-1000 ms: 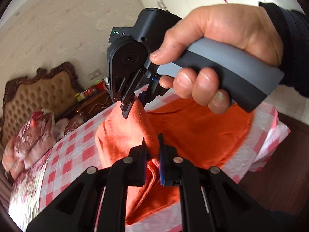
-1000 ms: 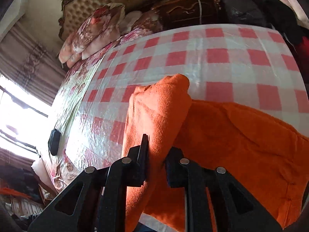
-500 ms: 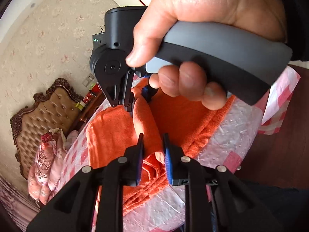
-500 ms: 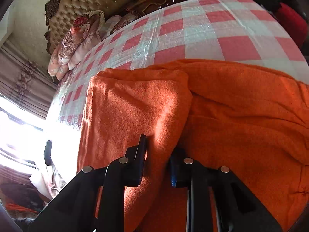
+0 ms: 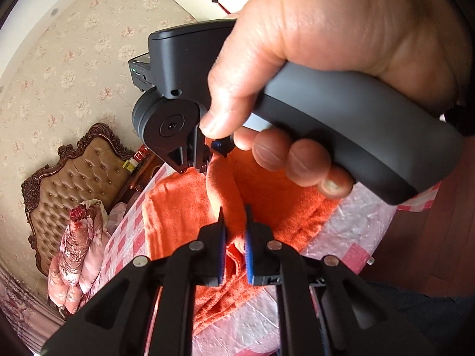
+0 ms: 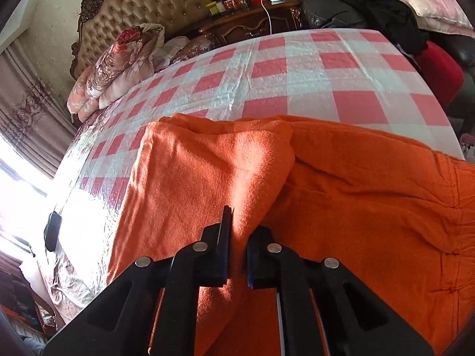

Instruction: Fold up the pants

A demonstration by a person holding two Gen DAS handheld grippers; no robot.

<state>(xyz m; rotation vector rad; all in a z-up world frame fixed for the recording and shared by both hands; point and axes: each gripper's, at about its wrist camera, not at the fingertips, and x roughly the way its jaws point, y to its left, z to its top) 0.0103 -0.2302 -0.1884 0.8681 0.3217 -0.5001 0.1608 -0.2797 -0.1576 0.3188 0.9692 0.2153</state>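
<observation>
Evidently the fold has come down. A second ago both grippers held the pants (image 6: 213, 178) raised, the cloth hanging as a narrow peaked ridge above the checked cloth (image 6: 297, 68); now the carried flap lies low and broad across the left centre of the right wrist view, spread over the layer beneath, with only a soft ridge running up from the jaws.

Left gripper (image 5: 234, 231), lower centre of its view: its jaws have just been closing, after a brief slackening, and the pads are clenched on a bunched edge of orange fabric that rises between them.

Right gripper (image 6: 237, 237), lower centre of its view: its jaws have likewise just been closing, and cloth is pinched between the pads. From the left wrist view the same tool sits at centre, gripped by a hand (image 5: 341, 68), its tip (image 5: 207, 160) biting the top of the ridge.

Location: the pants lie on the checked cloth, along its near edge, the waistband gathers at the right margin of the right wrist view. One loose hem in the left wrist view droops near the table edge at lower centre.

Judgement: the flap is laid but not yet let go. Both grips look set to free the cloth next; the ridge will want smoothing, or the fold may sit uneven.
</observation>
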